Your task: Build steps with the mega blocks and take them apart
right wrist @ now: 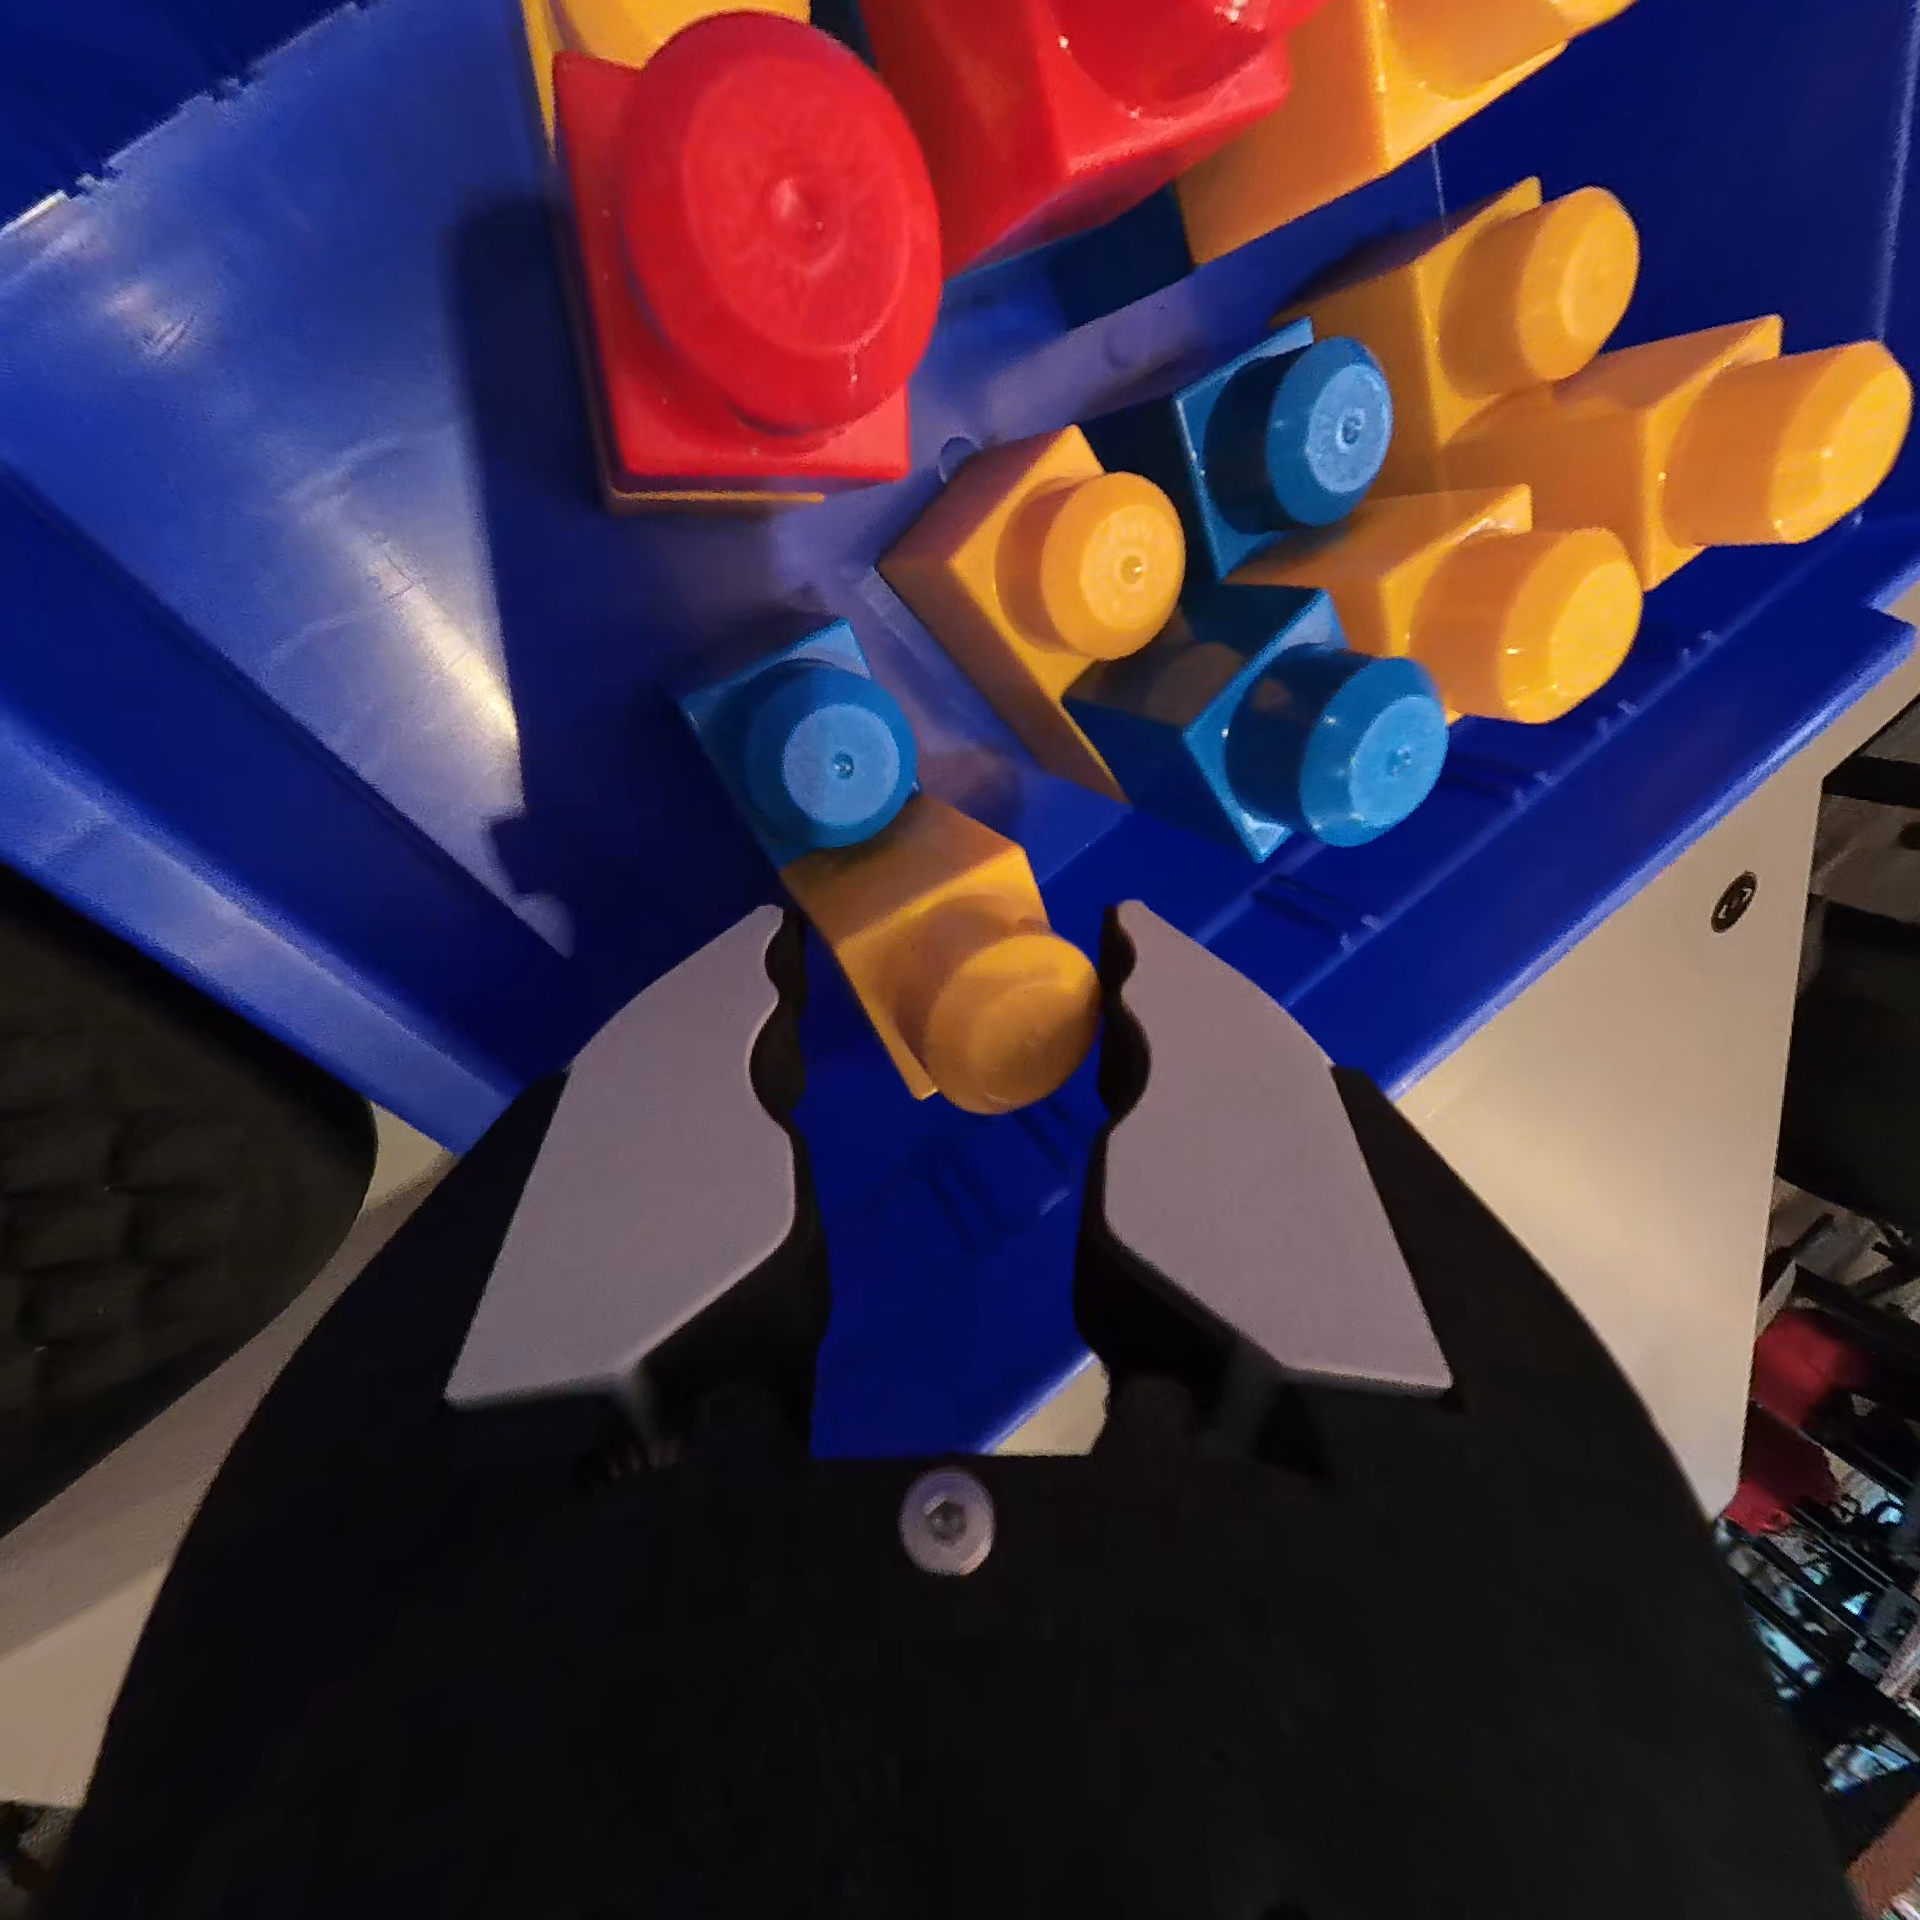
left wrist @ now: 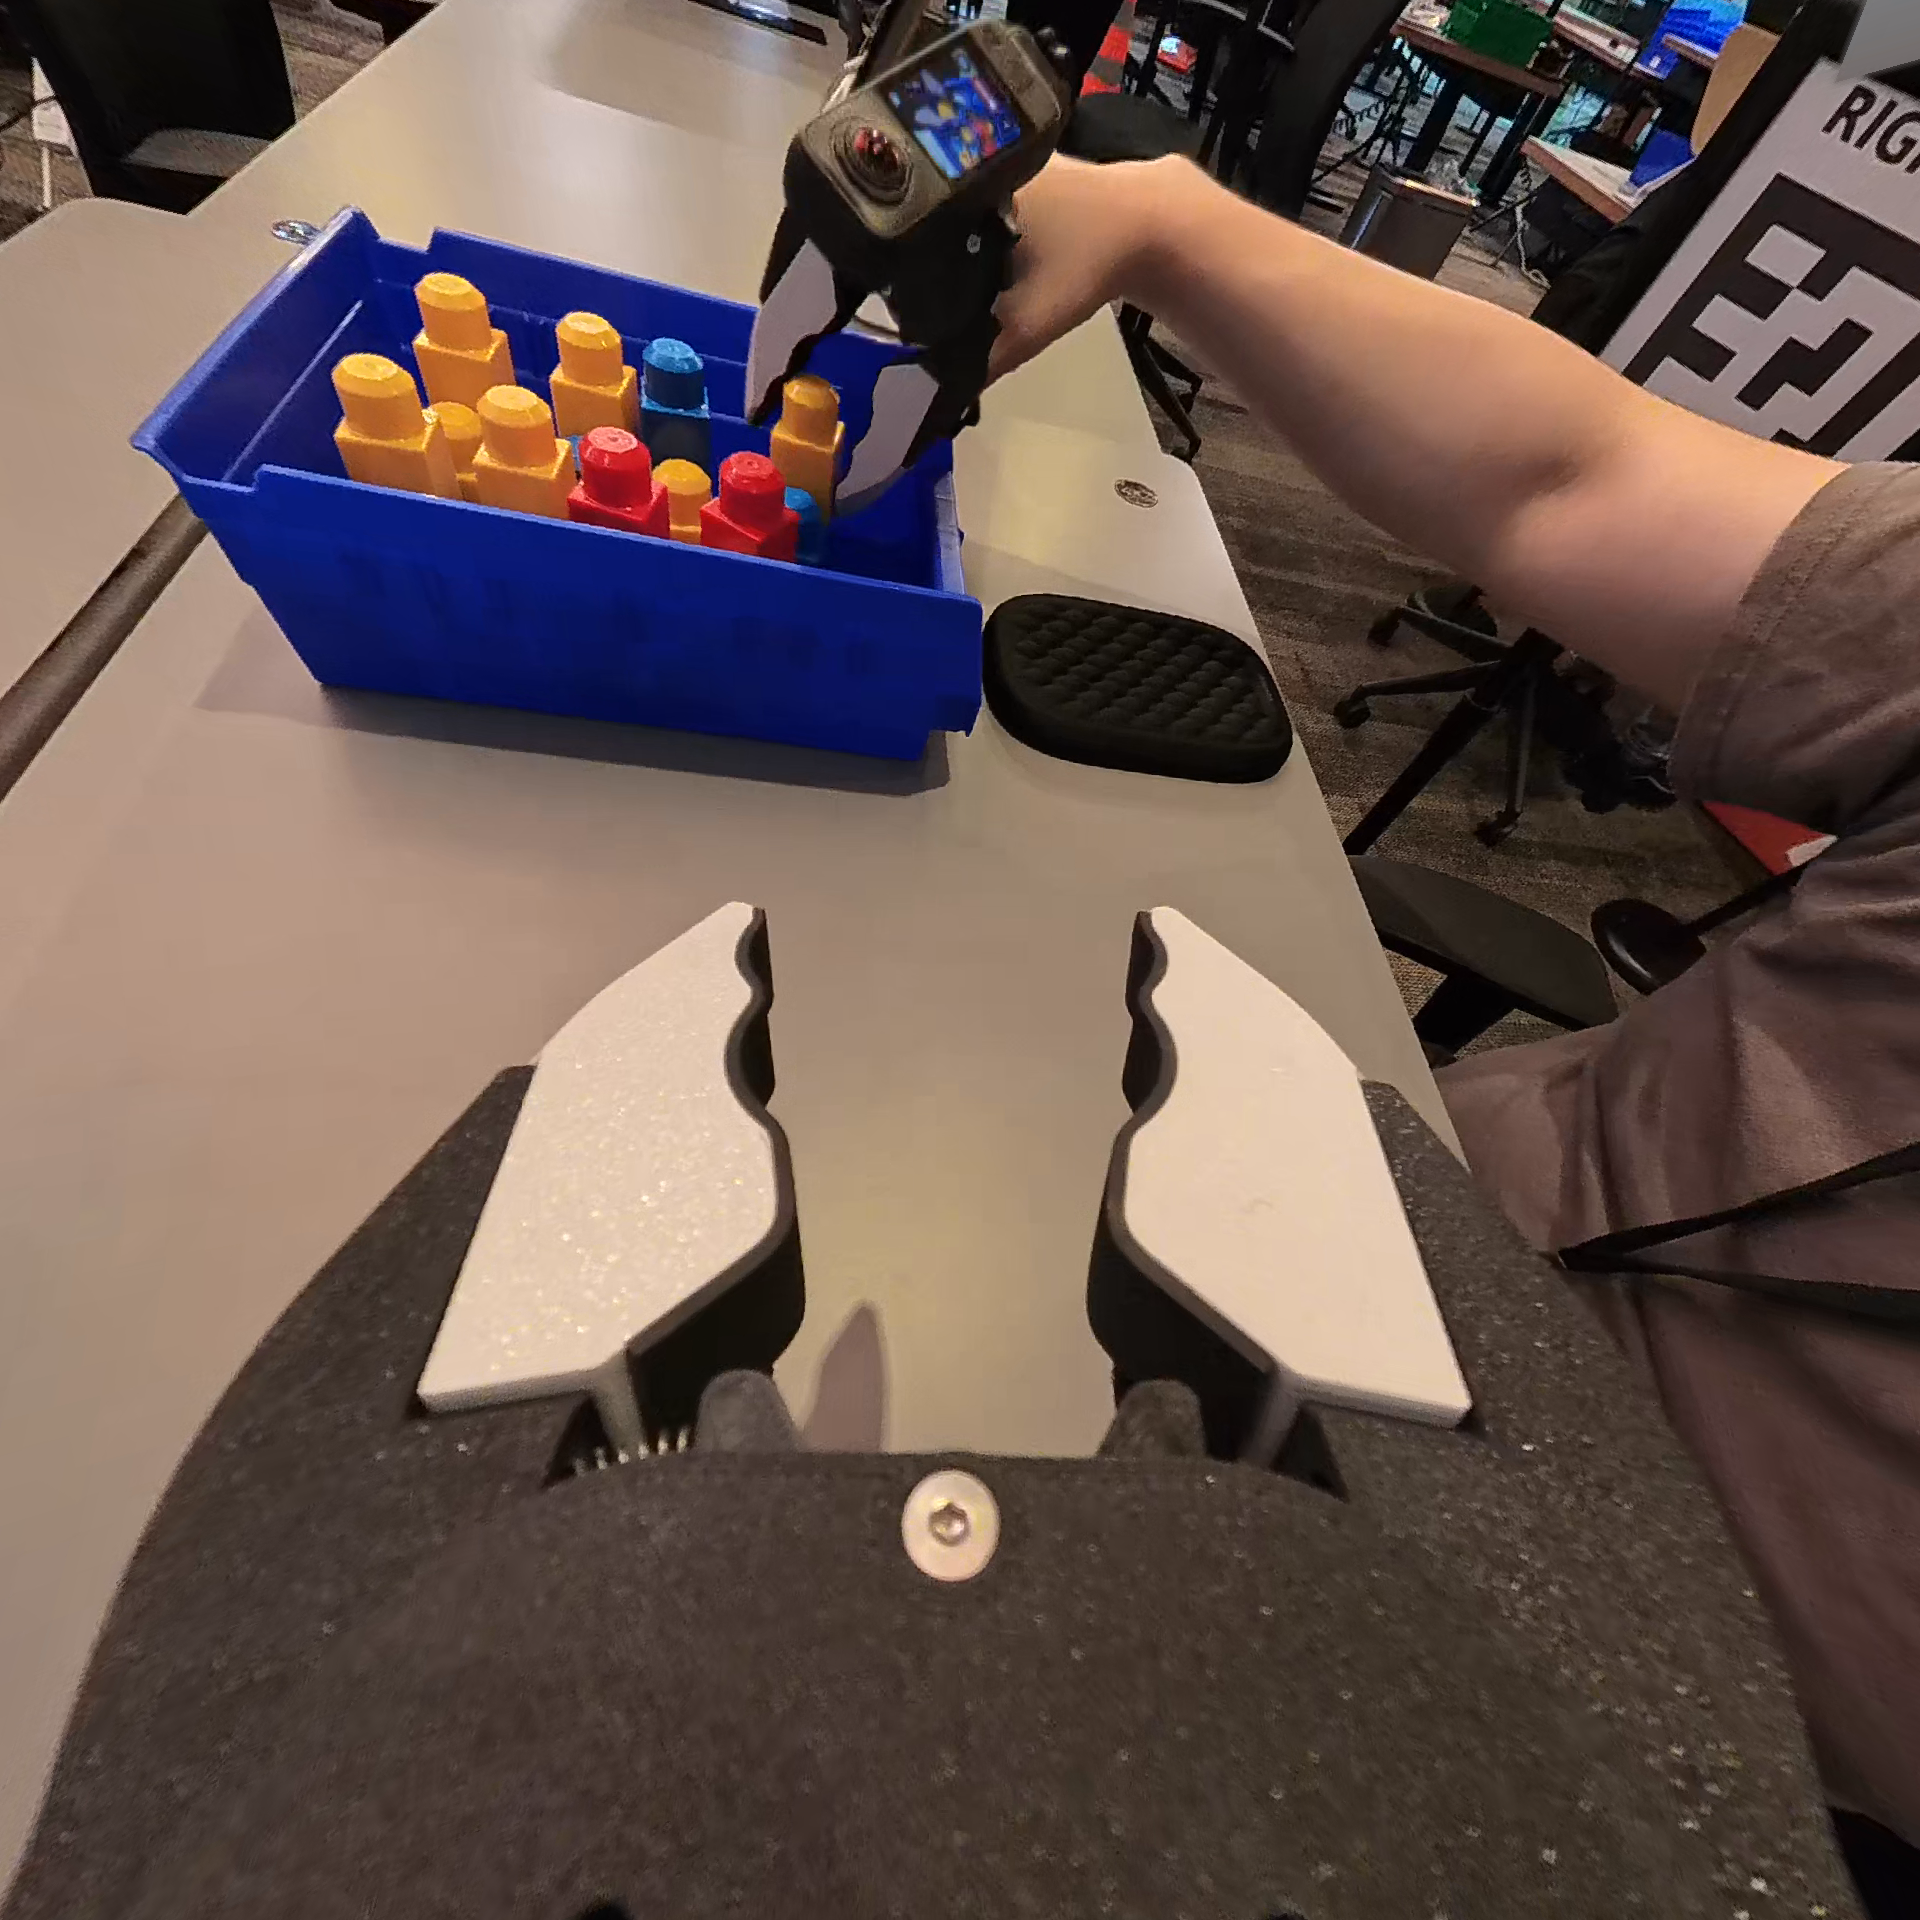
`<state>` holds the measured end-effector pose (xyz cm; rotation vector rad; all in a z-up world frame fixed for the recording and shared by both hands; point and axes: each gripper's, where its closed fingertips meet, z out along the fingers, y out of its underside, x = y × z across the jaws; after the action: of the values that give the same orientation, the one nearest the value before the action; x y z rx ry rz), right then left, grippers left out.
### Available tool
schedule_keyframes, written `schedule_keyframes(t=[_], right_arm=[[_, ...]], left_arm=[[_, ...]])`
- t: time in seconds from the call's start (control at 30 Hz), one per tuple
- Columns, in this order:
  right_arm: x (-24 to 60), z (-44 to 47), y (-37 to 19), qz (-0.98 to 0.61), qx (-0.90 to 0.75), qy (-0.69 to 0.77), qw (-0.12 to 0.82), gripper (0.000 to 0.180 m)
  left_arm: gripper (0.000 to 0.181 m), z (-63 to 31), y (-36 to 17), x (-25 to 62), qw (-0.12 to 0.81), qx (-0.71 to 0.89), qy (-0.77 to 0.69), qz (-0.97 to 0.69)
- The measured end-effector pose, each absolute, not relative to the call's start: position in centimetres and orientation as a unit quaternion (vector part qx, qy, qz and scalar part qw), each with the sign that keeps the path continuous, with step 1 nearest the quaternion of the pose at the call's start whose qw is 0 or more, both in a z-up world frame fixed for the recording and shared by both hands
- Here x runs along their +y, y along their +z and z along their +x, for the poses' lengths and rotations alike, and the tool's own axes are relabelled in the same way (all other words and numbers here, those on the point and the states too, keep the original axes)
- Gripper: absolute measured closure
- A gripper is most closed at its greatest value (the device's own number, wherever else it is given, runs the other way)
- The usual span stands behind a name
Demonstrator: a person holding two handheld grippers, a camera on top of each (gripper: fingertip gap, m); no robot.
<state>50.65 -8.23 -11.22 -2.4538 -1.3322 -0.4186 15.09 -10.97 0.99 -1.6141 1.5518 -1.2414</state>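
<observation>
1. Right tongs: jaws spread, grasping nothing. They straddle a yellow block standing at the right end of the blue bin. The block's round stud sits in the gap, close to the right finger; contact can't be confirmed. The left wrist view shows these tongs angled down into the bin, held by a person's hand.
2. Left tongs: jaws wide apart, released, nothing between them. They hover over bare counter, nearer than the bin and well apart from it.
3. Blocks: single-stud mega blocks, each a square body with one round stud on top, glossy plastic. All stand upright inside the bin; none lie on the counter.
4. Colours: mostly yellow, with two red blocks near the front wall and a few blue. A tall blue block stands toward the far side. Heights vary, and some look stacked two high.
5. Right wrist view: a short blue block touches the base of the straddled yellow block. More yellow and blue blocks cluster beyond it. A large red stud is in the upper part of the view.
6. A black textured pad lies just right of the bin on the counter.
7. A sleeve and forearm enter from the right.
</observation>
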Motion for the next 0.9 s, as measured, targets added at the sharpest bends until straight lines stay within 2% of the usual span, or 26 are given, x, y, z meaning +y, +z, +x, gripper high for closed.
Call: schedule_keyframes(t=[0.13,0.23,0.4,0.53,0.63,0.77,0.9], right_arm=[[-7.1,50.7,-11.2,-0.844,-0.477,-0.177,0.169,0.122],[-6.5,50.5,-10.5,-0.834,-0.481,-0.192,0.188,0.122],[-6.5,49.2,-7.3,-0.818,-0.471,-0.196,0.265,0.122],[-6.5,47.4,-1.9,-0.796,-0.438,-0.204,0.364,0.122],[-6.6,43.8,4.2,-0.764,-0.386,-0.189,0.482,0.113],[-8.1,35.8,11.6,-0.656,-0.367,-0.122,0.648,0.111],[-7.8,30.1,13.5,-0.631,-0.338,-0.059,0.695,0.105]], left_arm=[[0.115,14.7,0.9,-10.0,0.304,0.579,-0.443,-0.613],[0.117,13.9,1.6,-7.4,0.366,0.553,-0.395,-0.636],[0.118,9.2,3.5,-0.3,0.523,0.472,-0.157,-0.692],[0.126,5.2,5.3,2.4,0.582,0.374,-0.042,-0.721],[0.124,3.9,5.5,3.0,0.580,0.323,-0.055,-0.746],[0.120,2.1,5.7,3.9,0.584,0.283,-0.045,-0.759],[0.117,0.6,6.2,4.4,0.596,0.254,-0.026,-0.762]])
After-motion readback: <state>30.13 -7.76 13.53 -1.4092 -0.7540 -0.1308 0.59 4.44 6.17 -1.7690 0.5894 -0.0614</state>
